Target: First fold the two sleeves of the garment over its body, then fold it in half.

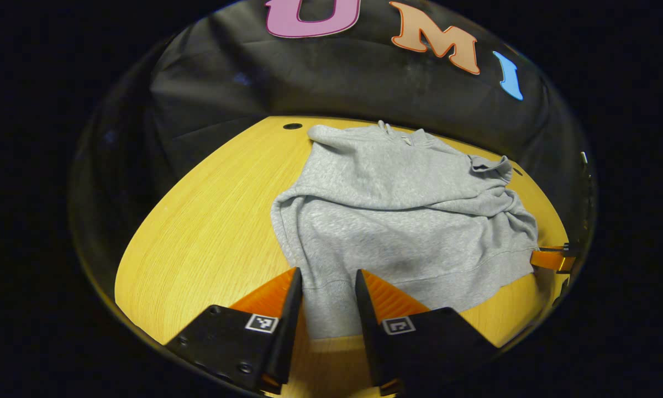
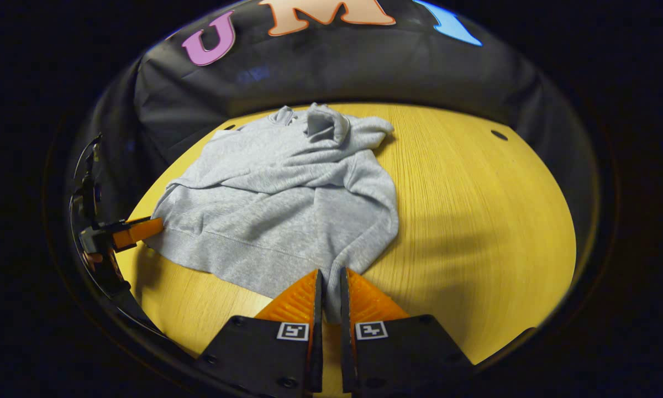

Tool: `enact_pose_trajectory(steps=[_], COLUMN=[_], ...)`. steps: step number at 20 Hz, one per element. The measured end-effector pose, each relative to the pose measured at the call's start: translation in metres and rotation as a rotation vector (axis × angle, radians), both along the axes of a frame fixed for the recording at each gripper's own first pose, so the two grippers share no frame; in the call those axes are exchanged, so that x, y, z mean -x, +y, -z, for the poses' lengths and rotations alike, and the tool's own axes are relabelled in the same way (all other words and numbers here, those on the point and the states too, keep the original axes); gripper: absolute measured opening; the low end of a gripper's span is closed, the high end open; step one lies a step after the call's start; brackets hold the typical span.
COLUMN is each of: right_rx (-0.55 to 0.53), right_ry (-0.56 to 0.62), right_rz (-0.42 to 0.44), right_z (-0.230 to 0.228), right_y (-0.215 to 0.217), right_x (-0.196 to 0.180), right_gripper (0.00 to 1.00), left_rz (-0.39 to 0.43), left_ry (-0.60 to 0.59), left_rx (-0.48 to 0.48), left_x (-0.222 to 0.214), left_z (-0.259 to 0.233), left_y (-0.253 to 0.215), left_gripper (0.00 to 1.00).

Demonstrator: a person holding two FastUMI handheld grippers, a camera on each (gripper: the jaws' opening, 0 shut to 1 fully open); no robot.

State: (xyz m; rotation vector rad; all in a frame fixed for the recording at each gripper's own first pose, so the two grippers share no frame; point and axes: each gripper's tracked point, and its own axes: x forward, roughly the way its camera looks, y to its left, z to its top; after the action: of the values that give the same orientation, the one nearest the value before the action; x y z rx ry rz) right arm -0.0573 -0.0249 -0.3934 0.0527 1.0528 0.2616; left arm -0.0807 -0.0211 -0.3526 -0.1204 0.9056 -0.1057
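A grey garment (image 1: 398, 221) is being shown lying on a wooden table (image 1: 210, 232), with both sleeves already folded across its body and its hem edge turned toward the cameras. In the left gripper view, the garment is spread from the centre out toward 3 o'clock. The left gripper (image 1: 328, 276) is being held at 6 o'clock with its fingers apart, the hem band lying between them; whether either finger is pressing the cloth cannot be told. At 3 o'clock in that view, the other gripper is being seen at the garment's hem corner (only a small part of it is visible).

In the right gripper view, the garment (image 2: 287, 204) is being shown from the centre toward 10 o'clock, on the table (image 2: 475, 221). The right gripper (image 2: 330, 276) is sitting at 6 o'clock, its fingers drawn nearly together and clamped on the garment's near hem corner, a narrow strip of grey cloth being pinched between them. At 9 o'clock, the left gripper is being seen at the opposite hem corner.
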Motion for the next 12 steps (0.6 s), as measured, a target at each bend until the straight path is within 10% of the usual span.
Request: enact_pose_trajectory(steps=[6, 12], right_rx=[-0.003, -0.013], right_ry=[0.027, 0.046], right_rz=[-0.019, -0.043], right_z=[0.0, -0.002], right_y=[0.003, 0.006], right_x=[-0.002, 0.007], right_gripper=[0.04, 0.04], left_rz=[0.072, 0.073], left_ry=[0.027, 0.051], left_rx=[-0.012, -0.007], left_x=[-0.004, -0.001], left_z=[0.0, -0.001], left_y=[-0.013, -0.016], left_gripper=[0.01, 0.0])
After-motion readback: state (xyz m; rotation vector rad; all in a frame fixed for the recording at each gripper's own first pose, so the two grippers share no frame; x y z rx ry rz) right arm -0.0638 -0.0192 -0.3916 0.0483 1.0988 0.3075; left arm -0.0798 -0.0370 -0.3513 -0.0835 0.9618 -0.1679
